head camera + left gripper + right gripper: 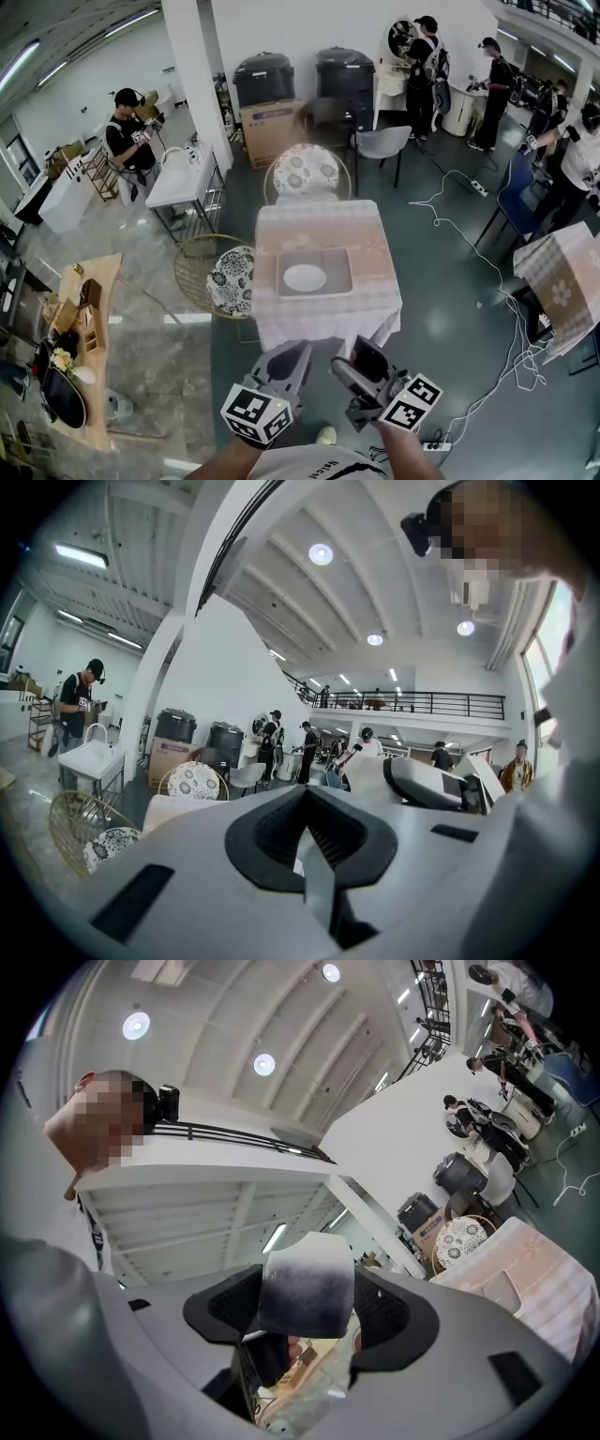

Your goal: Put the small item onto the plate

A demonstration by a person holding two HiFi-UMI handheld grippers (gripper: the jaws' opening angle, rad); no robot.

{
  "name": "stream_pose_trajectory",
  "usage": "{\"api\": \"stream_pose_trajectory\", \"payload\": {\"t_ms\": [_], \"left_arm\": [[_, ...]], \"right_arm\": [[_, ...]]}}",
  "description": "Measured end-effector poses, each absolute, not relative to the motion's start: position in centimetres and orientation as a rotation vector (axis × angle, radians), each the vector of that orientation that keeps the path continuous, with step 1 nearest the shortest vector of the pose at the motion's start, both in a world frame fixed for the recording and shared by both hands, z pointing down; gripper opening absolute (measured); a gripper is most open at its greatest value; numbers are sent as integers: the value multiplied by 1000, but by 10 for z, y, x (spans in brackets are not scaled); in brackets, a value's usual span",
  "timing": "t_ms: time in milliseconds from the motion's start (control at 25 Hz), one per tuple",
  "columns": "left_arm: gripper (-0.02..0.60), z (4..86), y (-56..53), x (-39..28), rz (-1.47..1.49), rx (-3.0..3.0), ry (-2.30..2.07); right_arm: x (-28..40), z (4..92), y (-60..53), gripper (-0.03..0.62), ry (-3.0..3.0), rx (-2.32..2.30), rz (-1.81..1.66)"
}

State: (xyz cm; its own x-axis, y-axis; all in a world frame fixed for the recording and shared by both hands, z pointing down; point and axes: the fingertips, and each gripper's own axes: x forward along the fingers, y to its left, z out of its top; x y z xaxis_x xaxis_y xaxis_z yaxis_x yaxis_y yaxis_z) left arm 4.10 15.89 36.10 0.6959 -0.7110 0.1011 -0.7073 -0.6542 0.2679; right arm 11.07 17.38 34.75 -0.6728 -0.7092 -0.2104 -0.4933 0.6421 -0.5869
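The right tongs (364, 364) pinch the small item (307, 1283), a pale block shading to dark grey whose top edge pokes out past their tips. The left tongs (286, 364) are pressed together with nothing between them. The white plate (305, 277) sits in a tray (343, 281) on the table (328, 225), well ahead of both tongs. In the head view the item blends into the right tongs' dark pads.
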Motion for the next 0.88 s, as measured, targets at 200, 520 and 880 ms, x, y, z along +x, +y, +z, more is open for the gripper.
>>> {"api": "stream_pose_trajectory", "payload": {"t_ms": [200, 520, 880], "left_arm": [[5, 367, 124, 34, -16, 2635, -1110], [5, 379, 45, 6, 1, 2661, -1071], [5, 391, -39, -14, 30, 2715, -950]], "right_arm": [[101, 354, 140, 314, 2445, -970, -697], [69, 368, 63, 314, 2450, -1032, -724], [43, 378, -18, 314, 2415, -1155, -711]]}}
